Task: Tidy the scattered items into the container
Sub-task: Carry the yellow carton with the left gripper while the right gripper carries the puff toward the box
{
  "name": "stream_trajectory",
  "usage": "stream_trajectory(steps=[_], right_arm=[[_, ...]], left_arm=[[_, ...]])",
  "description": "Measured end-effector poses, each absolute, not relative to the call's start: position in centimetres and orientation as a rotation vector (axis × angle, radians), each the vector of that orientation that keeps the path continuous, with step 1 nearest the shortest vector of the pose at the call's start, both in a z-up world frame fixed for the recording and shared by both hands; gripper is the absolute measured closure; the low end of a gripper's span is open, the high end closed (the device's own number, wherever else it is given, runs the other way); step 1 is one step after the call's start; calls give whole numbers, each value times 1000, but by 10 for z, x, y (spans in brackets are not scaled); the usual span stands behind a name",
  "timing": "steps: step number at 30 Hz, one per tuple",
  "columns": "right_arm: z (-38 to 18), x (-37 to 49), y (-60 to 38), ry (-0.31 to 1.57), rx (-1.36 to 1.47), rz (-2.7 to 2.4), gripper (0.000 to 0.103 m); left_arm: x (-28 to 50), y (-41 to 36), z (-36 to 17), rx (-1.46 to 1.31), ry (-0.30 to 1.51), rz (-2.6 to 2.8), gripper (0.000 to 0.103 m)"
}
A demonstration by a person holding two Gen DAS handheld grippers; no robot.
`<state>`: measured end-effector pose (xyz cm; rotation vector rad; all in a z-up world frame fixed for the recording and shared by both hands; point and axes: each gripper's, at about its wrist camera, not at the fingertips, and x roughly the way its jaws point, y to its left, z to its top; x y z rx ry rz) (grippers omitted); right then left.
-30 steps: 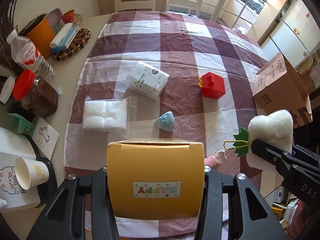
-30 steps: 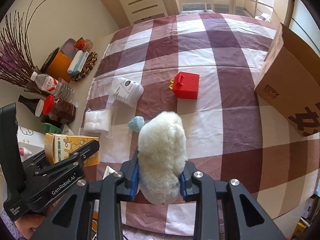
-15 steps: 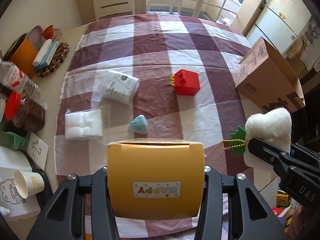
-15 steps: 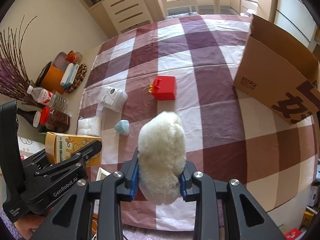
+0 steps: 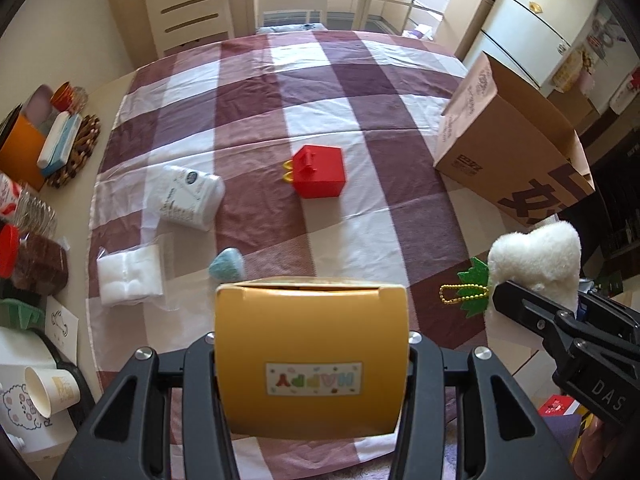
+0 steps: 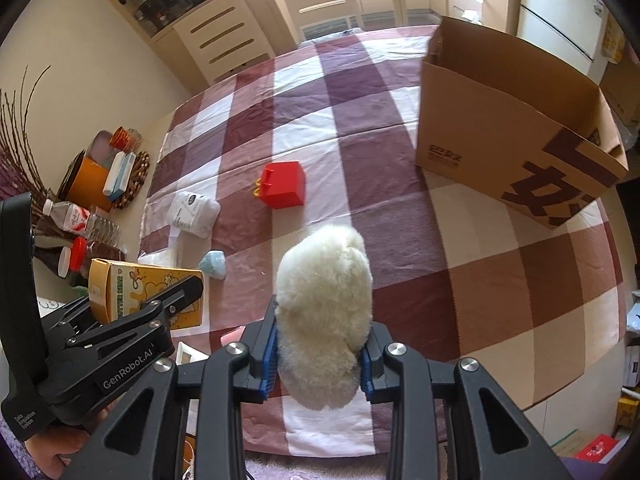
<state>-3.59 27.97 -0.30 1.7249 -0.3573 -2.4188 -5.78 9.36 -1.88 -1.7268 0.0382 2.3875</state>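
Two items are already off the bench and in the air: the left gripper (image 5: 310,354) has its jaws clamped on a yellow carton (image 5: 311,354), and the right gripper (image 6: 318,354) has its jaws pinched narrowly into a fluffy white plush (image 6: 324,320) with a green leaf tag and bead chain. Over the last second both wrist views have swung across the checked cloth, so the cardboard box (image 6: 500,128), which sat at the edge of both views, now looms large to the right of each. That suggests the carry toward the container is well under way, though neither item is over its opening yet.

The box stands at the right edge of the bench with its top open; what can be seen of its interior is bare cardboard, and the bottom is hidden.

Four items still lie scattered on the cloth: a red house-shaped box (image 5: 318,176), a white pouch (image 5: 190,198), a clear bag of white pads (image 5: 130,274) and a small blue cone (image 5: 226,264), all well apart from the container.
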Motion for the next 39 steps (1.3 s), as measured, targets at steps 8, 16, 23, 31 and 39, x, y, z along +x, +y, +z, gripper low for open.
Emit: stream_trajectory(steps=[8, 16, 23, 31, 39], right_arm=[[-3, -31, 308, -409, 1735, -2453, 72], [-4, -25, 335, -456, 1743, -2485, 72], [-3, -21, 360, -493, 1744, -2515, 72], [-3, -21, 385, -530, 1750, -2530, 72], [-7, -24, 402, -544, 1758, -2532, 72]], left_arm=[[-60, 123, -19, -1707, 81, 2351, 57], [-61, 150, -18, -1688, 128, 2326, 57], [-64, 177, -18, -1670, 164, 2309, 57], [-69, 207, -18, -1653, 196, 2290, 57], [-73, 231, -20, -1652, 222, 2275, 57]])
